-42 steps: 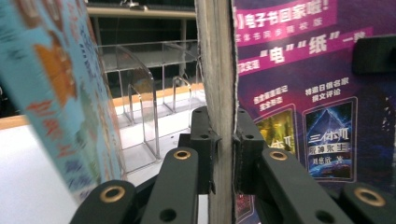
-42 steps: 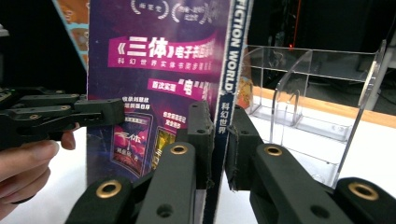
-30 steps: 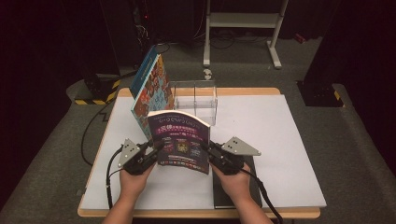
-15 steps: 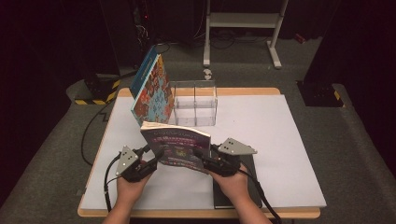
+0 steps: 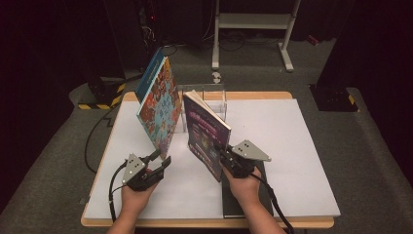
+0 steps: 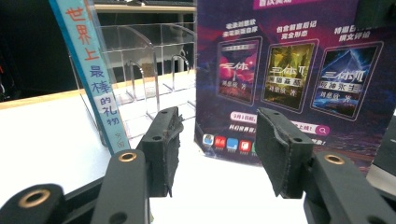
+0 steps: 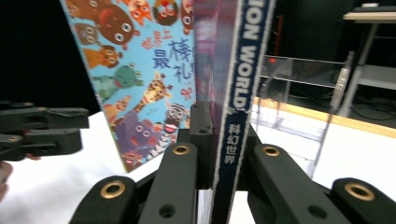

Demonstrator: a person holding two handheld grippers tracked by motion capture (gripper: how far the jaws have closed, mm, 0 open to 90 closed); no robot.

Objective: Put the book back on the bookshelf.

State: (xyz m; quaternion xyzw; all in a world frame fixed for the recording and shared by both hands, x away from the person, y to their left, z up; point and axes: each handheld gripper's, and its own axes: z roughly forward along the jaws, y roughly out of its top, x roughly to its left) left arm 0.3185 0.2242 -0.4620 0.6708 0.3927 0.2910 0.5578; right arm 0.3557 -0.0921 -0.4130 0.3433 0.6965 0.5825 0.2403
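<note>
While right hand-held gripper [image 5: 225, 158] clamps purple magazine [image 5: 207, 131] upright by spine, acrylic rack [image 5: 204, 100] lies straight ahead; left hand-held gripper [image 5: 158, 163] apart, empty, has just been opening.

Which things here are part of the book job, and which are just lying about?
Part of the job:
- purple magazine, clamped upright by its spine in the right tool
- clear acrylic book rack
- animal picture book, leaning at the rack
- left tool, open and empty

Just lying about:
- black book flat by the right hand
- metal stand on the floor behind
</note>
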